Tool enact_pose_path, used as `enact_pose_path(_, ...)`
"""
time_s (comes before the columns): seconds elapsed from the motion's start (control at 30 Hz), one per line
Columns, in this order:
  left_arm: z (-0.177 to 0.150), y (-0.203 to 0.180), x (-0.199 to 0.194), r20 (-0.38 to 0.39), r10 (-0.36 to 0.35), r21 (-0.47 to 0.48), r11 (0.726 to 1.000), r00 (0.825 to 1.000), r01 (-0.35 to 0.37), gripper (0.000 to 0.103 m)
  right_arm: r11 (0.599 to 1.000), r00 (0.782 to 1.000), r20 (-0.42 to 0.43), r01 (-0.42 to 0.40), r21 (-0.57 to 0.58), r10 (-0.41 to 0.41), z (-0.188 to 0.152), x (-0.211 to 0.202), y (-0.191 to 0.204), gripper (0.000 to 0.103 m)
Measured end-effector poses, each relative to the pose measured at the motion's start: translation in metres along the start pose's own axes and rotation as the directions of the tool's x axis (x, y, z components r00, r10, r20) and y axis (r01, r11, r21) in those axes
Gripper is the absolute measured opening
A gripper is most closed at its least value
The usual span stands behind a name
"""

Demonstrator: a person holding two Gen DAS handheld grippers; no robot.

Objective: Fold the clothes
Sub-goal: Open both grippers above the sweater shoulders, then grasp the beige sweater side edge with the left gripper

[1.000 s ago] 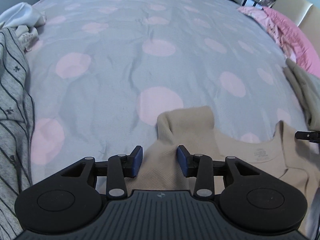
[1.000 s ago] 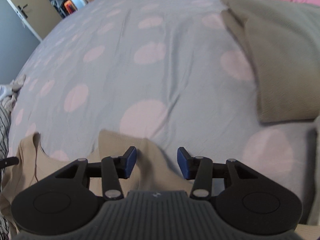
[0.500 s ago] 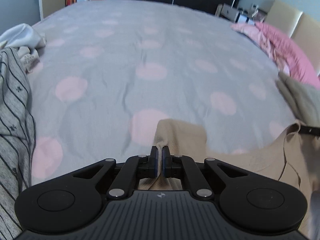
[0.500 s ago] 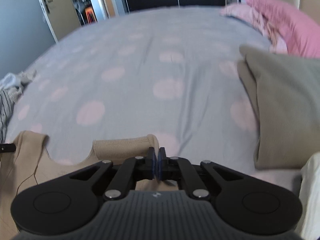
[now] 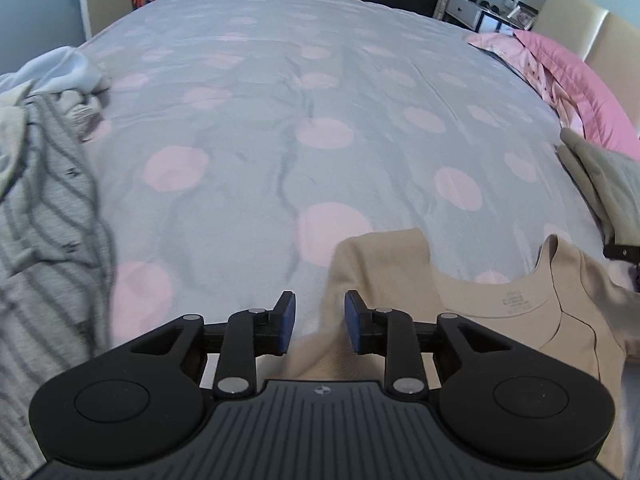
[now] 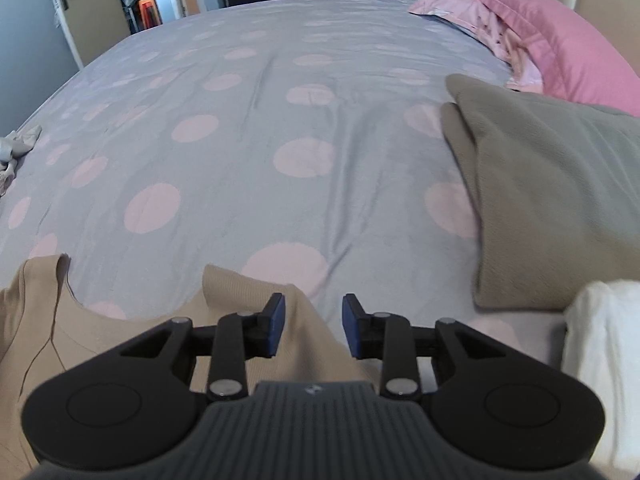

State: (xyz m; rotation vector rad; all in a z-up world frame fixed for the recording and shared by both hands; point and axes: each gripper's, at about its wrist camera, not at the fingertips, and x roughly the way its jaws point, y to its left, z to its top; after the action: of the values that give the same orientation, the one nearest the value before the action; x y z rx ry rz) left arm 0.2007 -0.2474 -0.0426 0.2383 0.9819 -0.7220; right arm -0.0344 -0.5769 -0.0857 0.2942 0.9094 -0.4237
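At the near edge of the bed, the left gripper point(image 5: 320, 322) hovers with its jaws spread; they have just been opening, and the beige top's point(image 5: 516, 320) left shoulder strap lies slack below the gap, unpinched. The right gripper point(image 6: 313, 325) likewise stands parted, having just opened above the other strap. The top lies flat, neckline toward twelve o'clock, on the dotted grey bedcover point(image 5: 320, 160). This looks like the spreading step ending; next comes regripping an edge for the first fold. At nine o'clock lies a striped grey garment point(image 5: 48, 216); at two o'clock a folded olive piece point(image 6: 552, 200), with pink pillows point(image 6: 560, 40) beyond.
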Motion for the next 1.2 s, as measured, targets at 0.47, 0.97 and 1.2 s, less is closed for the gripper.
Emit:
enact_pose_path(0.47, -0.092, 0.016, -0.082, -0.079, -0.01, 0.048, 0.999, 0.997, 0.014, 0.031, 0.999, 1.0, 0.019, -0.016, 0.032, 0.015, -0.055, -0.08, 0.023, 0.036)
enact_pose_path(0.97, -0.195, -0.013, -0.148, -0.217, -0.169, 0.387, 0.889, 0.961, 0.244, 0.031, 0.982, 0.985, -0.052, -0.167, -0.082, 0.163, -0.182, -0.136, 0.095, 0.037)
enact_pose_path(1.2, -0.229, -0.027, -0.147, -0.319, -0.139, 0.512, 0.807, 0.937, 0.294, 0.034, 0.944, 0.97, -0.118, -0.234, -0.233, 0.211, -0.237, -0.146, 0.152, 0.037)
